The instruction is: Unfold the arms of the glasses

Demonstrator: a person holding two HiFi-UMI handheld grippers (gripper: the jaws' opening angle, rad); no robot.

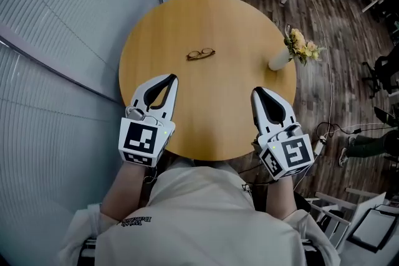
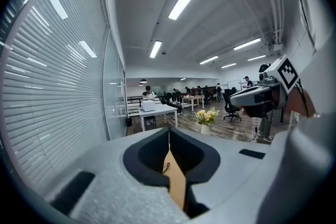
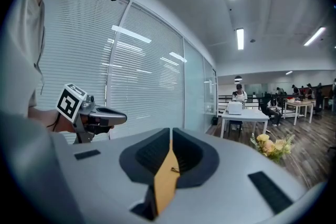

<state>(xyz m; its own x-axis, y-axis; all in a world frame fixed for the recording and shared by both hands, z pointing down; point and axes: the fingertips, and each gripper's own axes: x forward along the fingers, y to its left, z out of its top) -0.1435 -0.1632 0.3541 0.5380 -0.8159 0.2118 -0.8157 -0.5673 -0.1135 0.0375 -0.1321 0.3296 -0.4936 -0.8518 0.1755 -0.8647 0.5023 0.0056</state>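
The round table is honey-yellow wood with a faint grain. The glasses have thin dark frames. The left gripper and right gripper are white with black ribbed linings inside the jaws, patterned at the back in black-and-white squares. A white vase holds flowers in yellow and cream. The floor is dark brown planking. The blinds are pale grey, finely striped. The person's shirt is off-white.

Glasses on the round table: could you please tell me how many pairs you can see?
1. The glasses lie toward the far side of the table, left of the flower vase; none seems hidden.
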